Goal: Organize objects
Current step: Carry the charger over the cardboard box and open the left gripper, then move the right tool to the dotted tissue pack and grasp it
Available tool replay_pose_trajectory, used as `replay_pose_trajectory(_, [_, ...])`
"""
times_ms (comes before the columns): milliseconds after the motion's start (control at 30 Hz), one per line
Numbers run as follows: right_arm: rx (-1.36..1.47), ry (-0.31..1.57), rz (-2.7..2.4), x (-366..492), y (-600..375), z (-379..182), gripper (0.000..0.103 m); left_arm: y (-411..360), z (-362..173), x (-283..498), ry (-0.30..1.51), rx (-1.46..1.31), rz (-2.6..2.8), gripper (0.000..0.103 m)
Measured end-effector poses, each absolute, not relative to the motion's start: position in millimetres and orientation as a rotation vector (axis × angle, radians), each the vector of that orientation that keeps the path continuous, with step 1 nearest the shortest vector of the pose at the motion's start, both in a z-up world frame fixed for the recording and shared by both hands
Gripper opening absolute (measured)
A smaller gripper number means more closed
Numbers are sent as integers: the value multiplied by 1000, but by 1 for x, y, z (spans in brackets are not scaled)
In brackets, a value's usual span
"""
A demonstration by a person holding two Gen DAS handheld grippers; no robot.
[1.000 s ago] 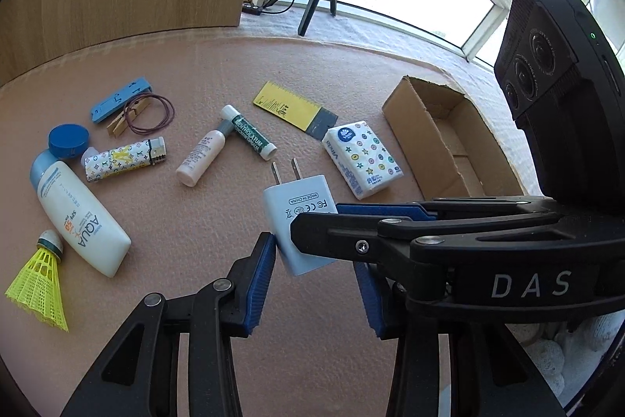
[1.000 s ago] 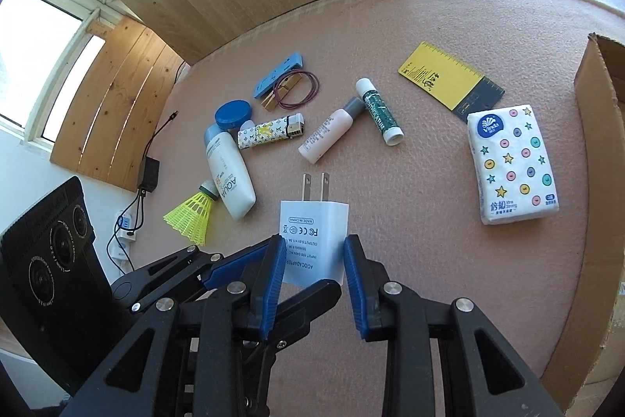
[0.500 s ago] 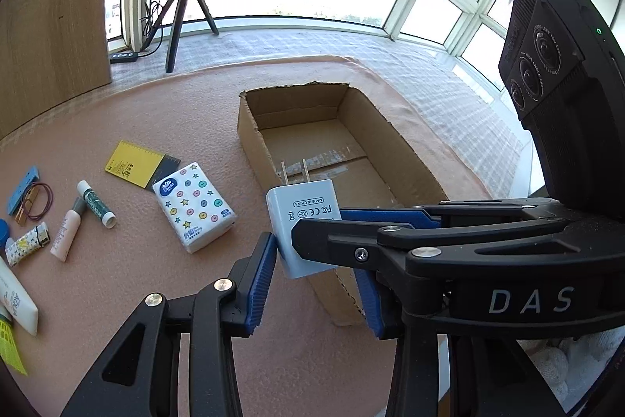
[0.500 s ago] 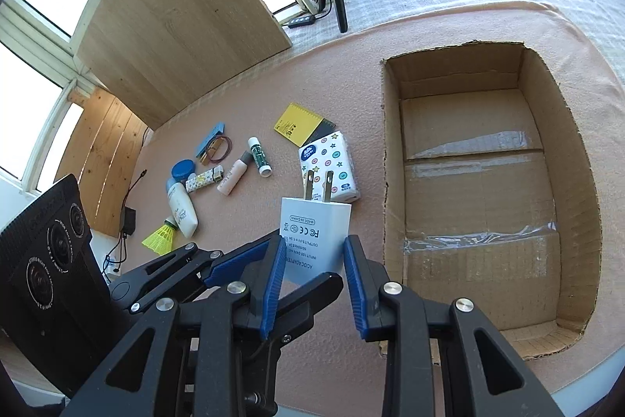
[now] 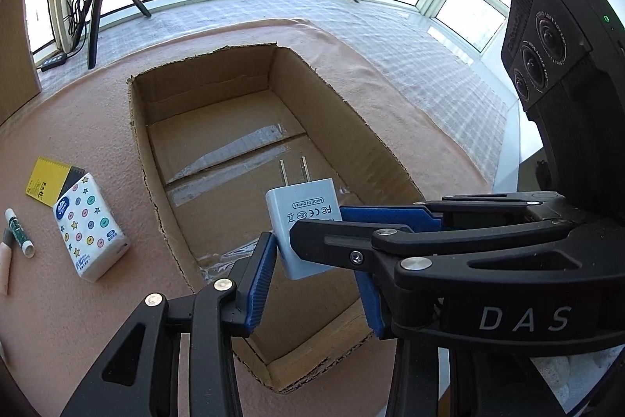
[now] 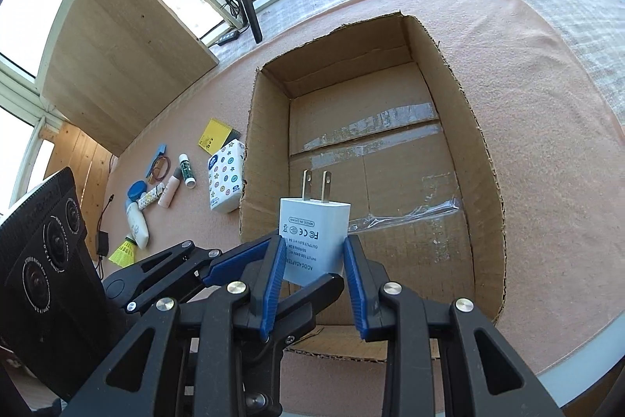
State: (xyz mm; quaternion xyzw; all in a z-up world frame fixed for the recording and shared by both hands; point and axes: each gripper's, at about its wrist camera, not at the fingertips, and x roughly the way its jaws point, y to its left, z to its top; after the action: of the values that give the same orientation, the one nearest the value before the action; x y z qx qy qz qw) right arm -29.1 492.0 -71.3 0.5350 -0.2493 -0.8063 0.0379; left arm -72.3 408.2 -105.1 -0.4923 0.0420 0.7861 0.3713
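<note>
A white plug adapter (image 5: 302, 221) with two prongs is held above the open cardboard box (image 5: 156, 190). Both grippers close on it. My right gripper (image 6: 312, 268) has its blue pads against the adapter's (image 6: 312, 237) two sides, over the box's (image 6: 484, 206) near end. My left gripper (image 5: 316, 272) has its left pad touching the adapter; its right pad is hidden behind the right gripper's finger, which crosses in front. The box floor is bare, with clear tape strips.
On the pink mat left of the box lie a patterned tissue pack (image 6: 225, 178), a yellow notepad (image 6: 214, 137), a lip balm stick (image 6: 186, 170), small bottles, a sunscreen tube (image 6: 136, 224) and a yellow shuttlecock (image 6: 124, 249). A tripod (image 6: 242, 2) and a wooden board stand at the back.
Both grippers have carried the adapter to the right, from above the scattered items to over the box. The grip on the adapter looks the same.
</note>
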Motion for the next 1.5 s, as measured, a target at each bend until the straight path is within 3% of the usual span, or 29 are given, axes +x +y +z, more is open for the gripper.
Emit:
replay_pose_trajectory(233, [1663, -775, -2467, -28, 502, -82, 28, 420, -116, -76, 127, -1300, 1987, 46])
replay_pose_trajectory(300, [1660, -761, -2463, -28, 501, -82, 29, 421, -117, -75, 139, -1315, 1979, 66])
replay_pose_trajectory(333, [1658, -744, -2471, -28, 500, -81, 36, 420, -116, -73, 153, -1305, 2000, 81])
replay_pose_trajectory(367, [1667, -716, -2488, -28, 499, -80, 52, 420, -115, -73, 173, -1291, 2027, 83])
replay_pose_trajectory(433, [1664, -658, -2546, -27, 497, -75, 68, 418, -114, -73, 185, -1291, 2029, 83])
replay_pose_trajectory(967, [1643, -607, -2591, -32, 477, -58, 68, 371, -94, -67, 140, -1273, 2056, 83])
replay_pose_trajectory(1500, [1490, -520, -2477, -76, 409, -25, 68, 229, -76, -77, -91, -1299, 2261, 83])
